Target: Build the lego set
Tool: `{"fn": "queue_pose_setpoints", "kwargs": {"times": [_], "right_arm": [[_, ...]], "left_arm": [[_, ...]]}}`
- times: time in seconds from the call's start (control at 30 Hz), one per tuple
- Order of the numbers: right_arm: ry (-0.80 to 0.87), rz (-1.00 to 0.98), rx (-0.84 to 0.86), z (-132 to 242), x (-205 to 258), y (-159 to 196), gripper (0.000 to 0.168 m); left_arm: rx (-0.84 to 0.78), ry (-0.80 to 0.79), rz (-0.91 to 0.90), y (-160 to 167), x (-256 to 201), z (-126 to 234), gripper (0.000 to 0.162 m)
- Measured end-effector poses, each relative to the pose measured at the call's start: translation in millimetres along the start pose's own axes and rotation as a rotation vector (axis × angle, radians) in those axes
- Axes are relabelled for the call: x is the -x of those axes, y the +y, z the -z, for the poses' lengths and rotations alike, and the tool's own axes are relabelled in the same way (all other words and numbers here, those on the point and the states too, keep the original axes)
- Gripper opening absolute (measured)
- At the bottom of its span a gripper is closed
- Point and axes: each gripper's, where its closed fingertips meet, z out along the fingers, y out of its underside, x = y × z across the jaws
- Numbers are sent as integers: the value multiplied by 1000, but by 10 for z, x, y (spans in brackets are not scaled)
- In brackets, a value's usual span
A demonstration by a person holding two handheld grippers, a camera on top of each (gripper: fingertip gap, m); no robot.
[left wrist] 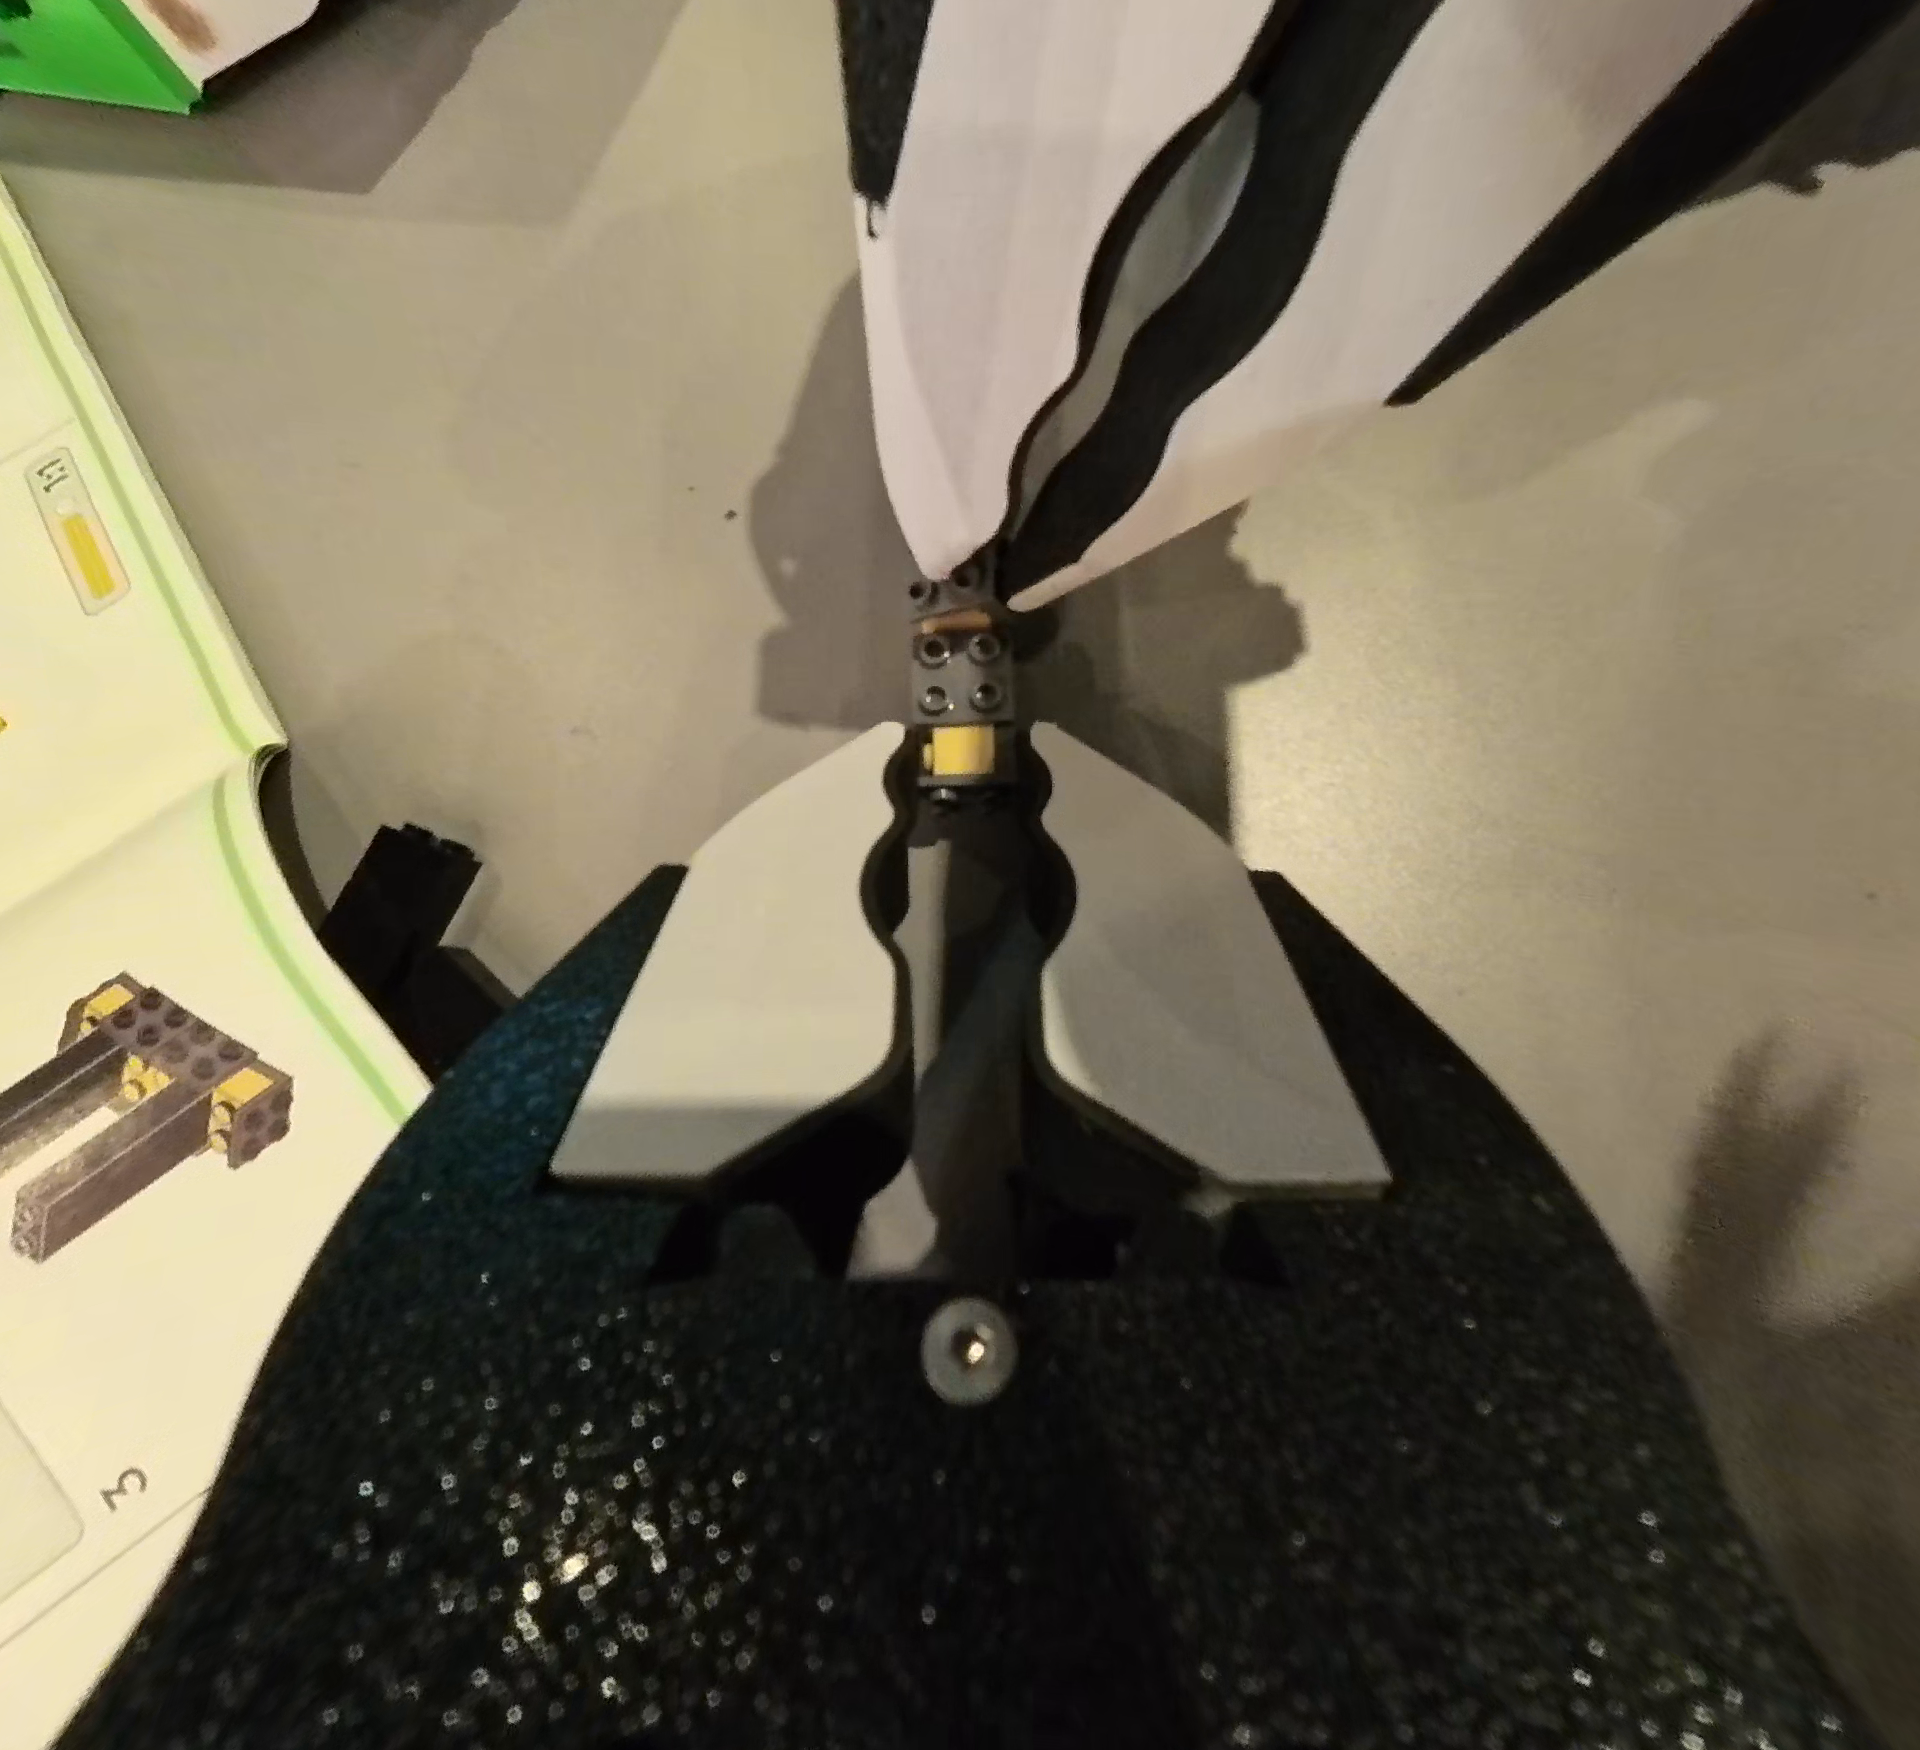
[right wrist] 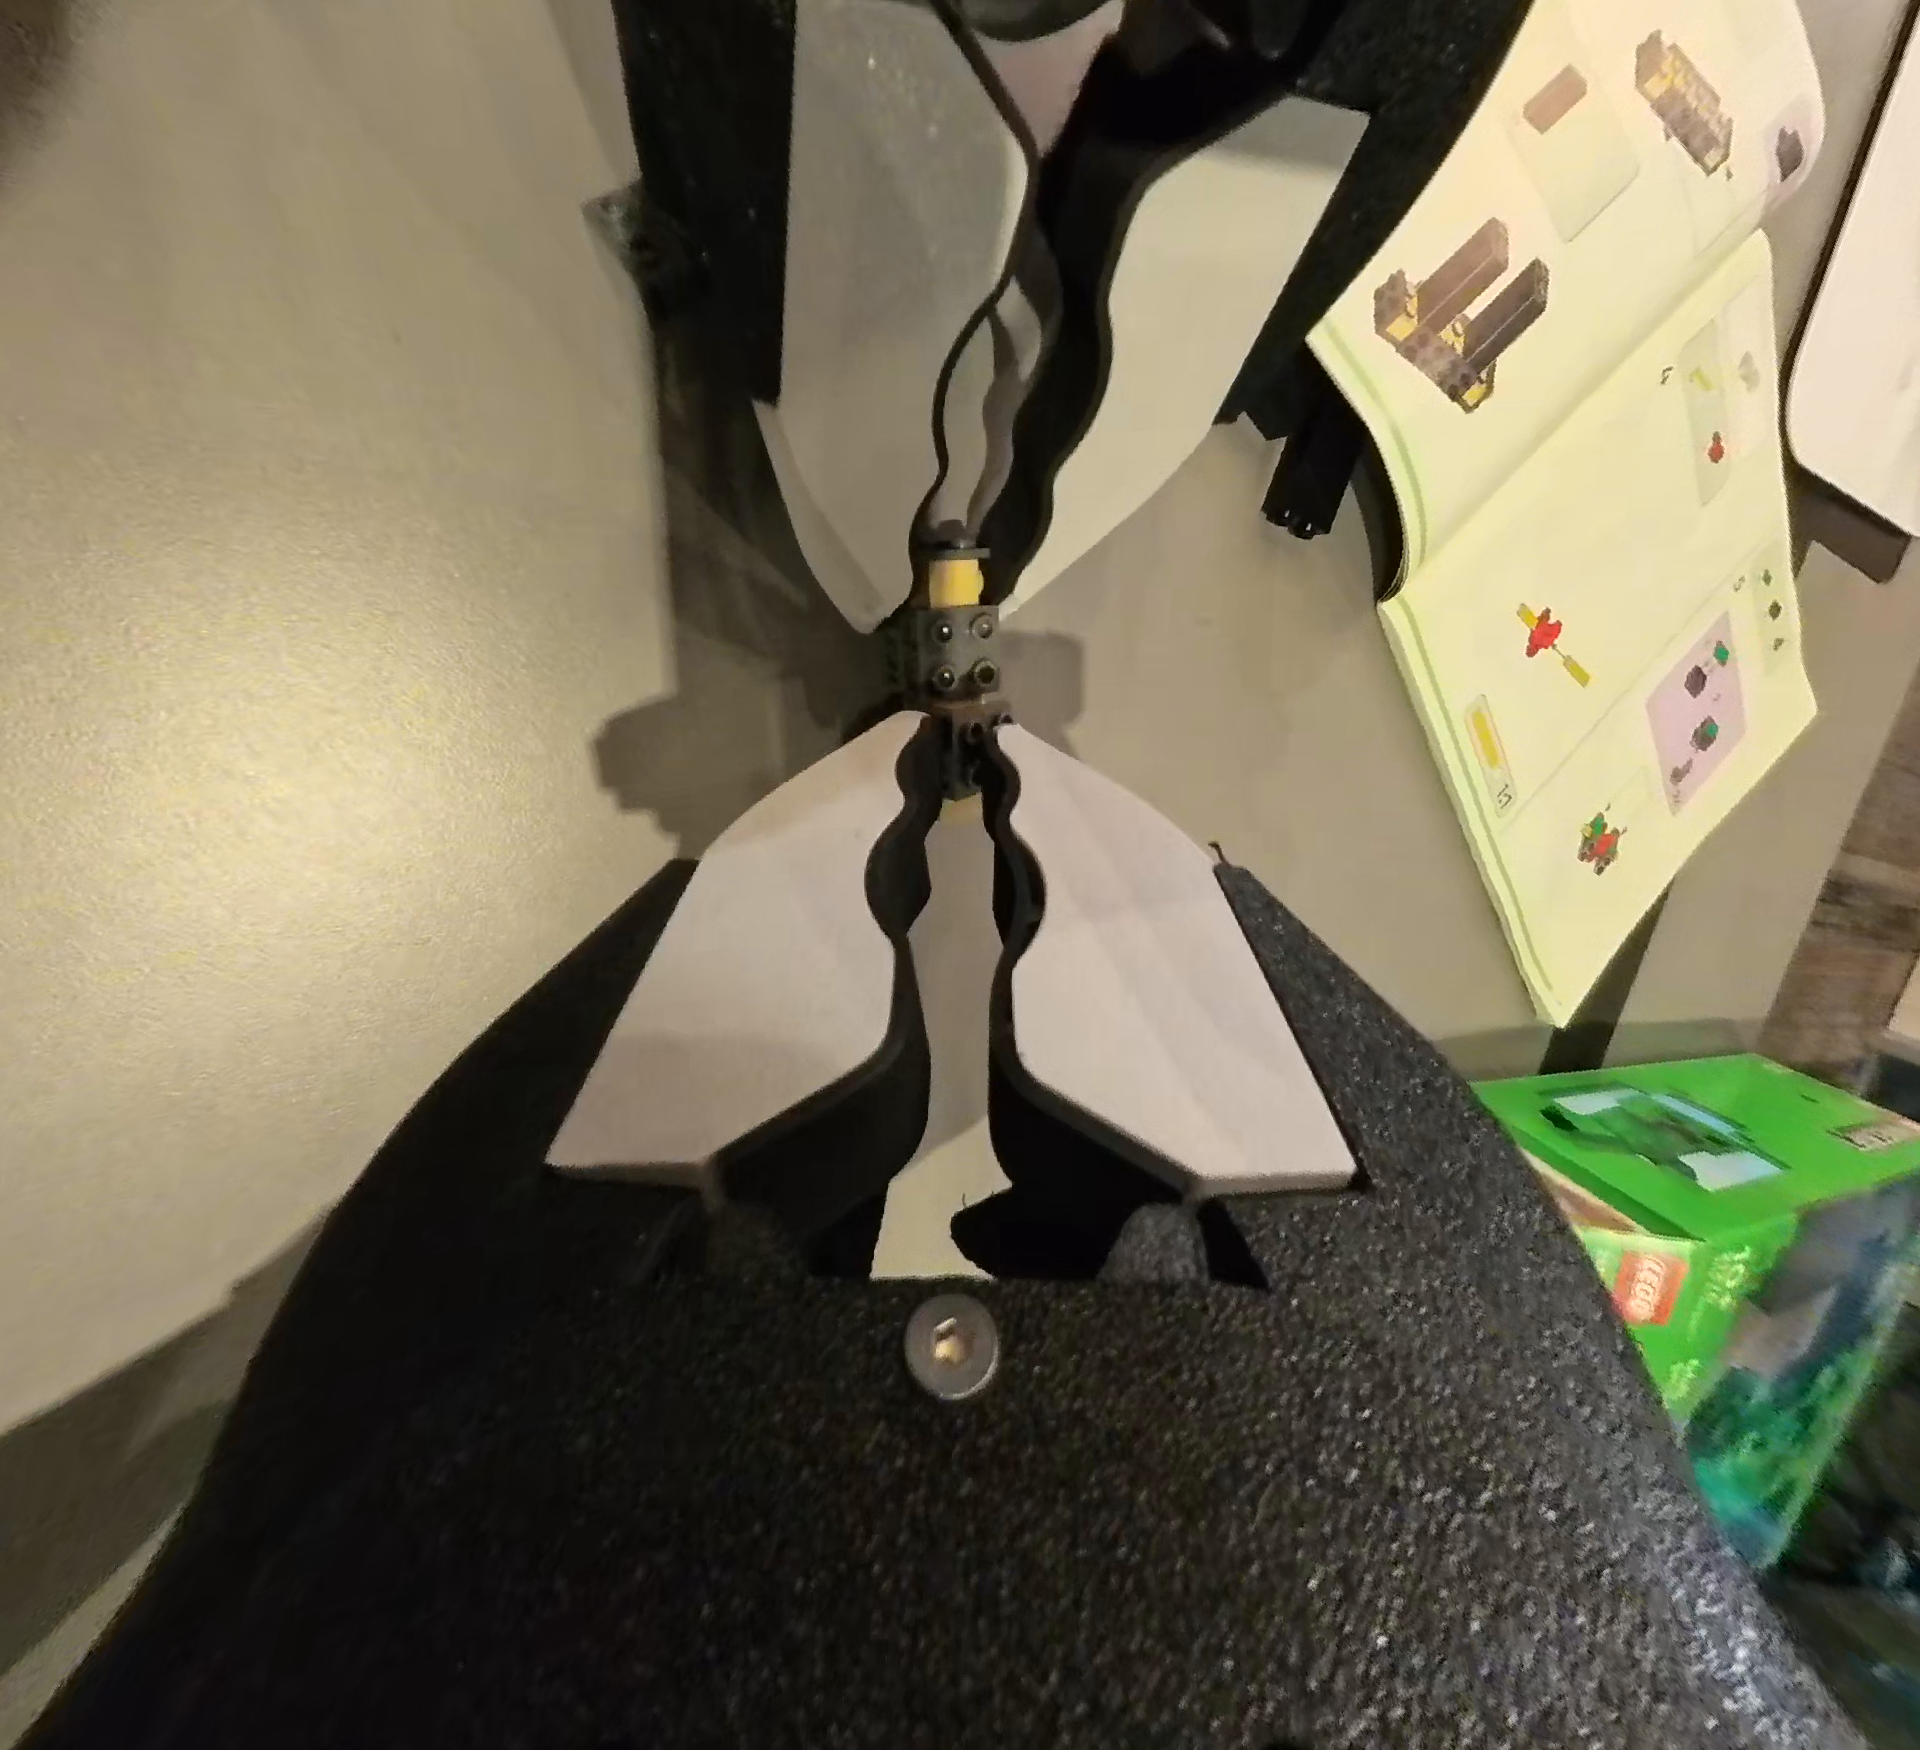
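A small Lego assembly is held between both grippers above the table. It has a dark grey studded brick [left wrist: 961, 674] in the middle, a yellow piece [left wrist: 958, 753] at one end and a small dark piece [left wrist: 948, 597] at the other. My left gripper [left wrist: 961, 750] is shut on the yellow end. My right gripper [right wrist: 961, 736] is shut on the small dark piece [right wrist: 961, 744], which sits against the grey brick [right wrist: 961, 656]. The two grippers face each other tip to tip. The right gripper [left wrist: 977, 580] comes in from above in the left wrist view. The left gripper [right wrist: 951, 557] does the same in the right wrist view.
An open instruction booklet [left wrist: 114, 765] lies on the grey table [left wrist: 468, 453]; it also shows in the right wrist view [right wrist: 1558, 505]. A long black Lego piece [left wrist: 405, 921] lies next to it. A green Lego box [right wrist: 1714, 1233] stands beyond the booklet. Less than 4 cm separates the two grippers' tips.
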Motion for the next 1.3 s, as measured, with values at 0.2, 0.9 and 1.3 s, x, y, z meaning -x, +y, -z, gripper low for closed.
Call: {"fn": "queue_pose_setpoints", "kwargs": {"times": [0.2,0.9,1.3], "right_arm": [[30,21,62,10,0,23,7],[33,30,57,-27,13,-2,7],[77,49,58,-18,-16,-13,11]], "left_arm": [[0,2,2,0,-1,0,17],[2,6,12,1,9,-3,17],[3,8,19,2,15,-3,17]]}}
